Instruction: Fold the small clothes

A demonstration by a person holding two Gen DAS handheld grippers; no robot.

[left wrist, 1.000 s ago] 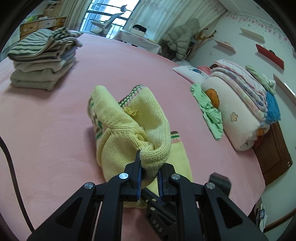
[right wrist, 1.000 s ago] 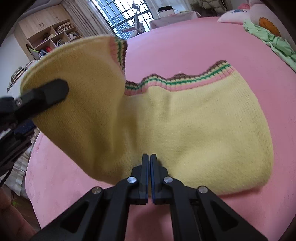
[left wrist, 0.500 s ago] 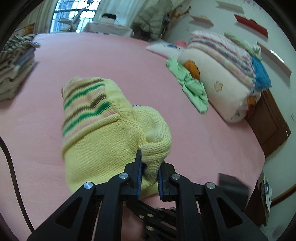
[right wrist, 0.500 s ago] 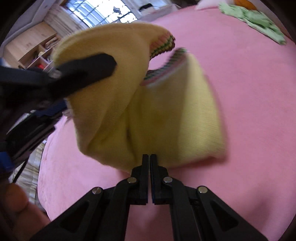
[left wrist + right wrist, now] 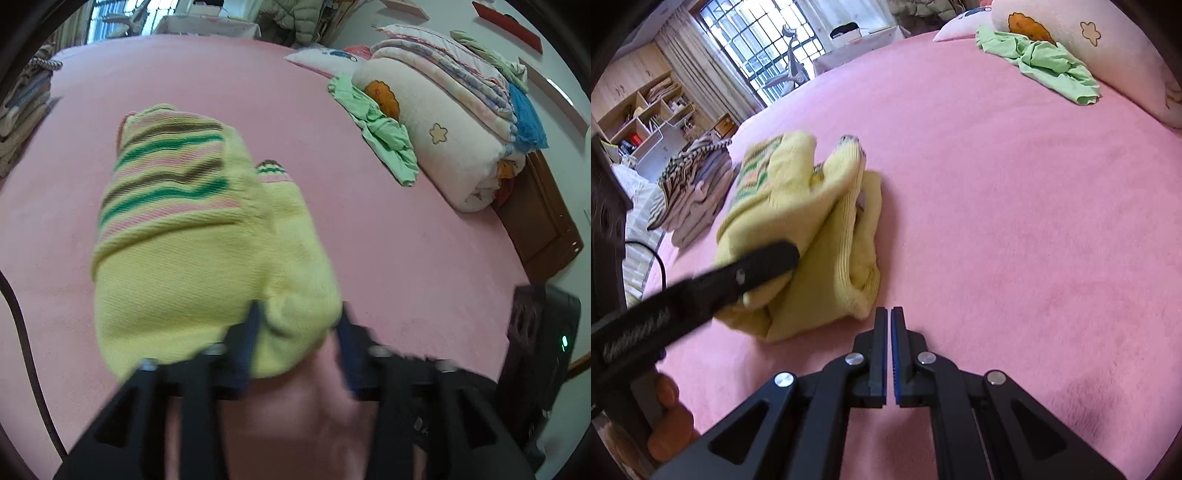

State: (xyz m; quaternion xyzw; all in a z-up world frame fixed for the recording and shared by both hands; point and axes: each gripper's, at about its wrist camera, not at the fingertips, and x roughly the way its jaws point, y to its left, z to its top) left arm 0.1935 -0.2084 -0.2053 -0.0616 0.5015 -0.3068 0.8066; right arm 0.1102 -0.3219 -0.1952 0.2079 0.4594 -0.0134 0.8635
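A small yellow knit sweater (image 5: 192,258) with green, pink and brown stripes lies folded in layers on the pink bed (image 5: 388,240). My left gripper (image 5: 299,325) is open, its fingers spread on either side of the sweater's near fold. In the right wrist view the sweater (image 5: 812,229) lies left of centre with the left gripper's finger (image 5: 753,266) resting on it. My right gripper (image 5: 888,325) is shut and empty, just right of the sweater's near corner.
A stack of folded clothes (image 5: 690,188) sits at the bed's far left. A crumpled green garment (image 5: 380,129) lies against rolled blankets and pillows (image 5: 454,122) at the right. A wooden bed frame (image 5: 535,221) and a dark device (image 5: 543,332) are at the right edge.
My left gripper carried the sweater's held part over and down onto the rest, then opened. My right gripper let go of the sweater's edge and drew back, still shut.
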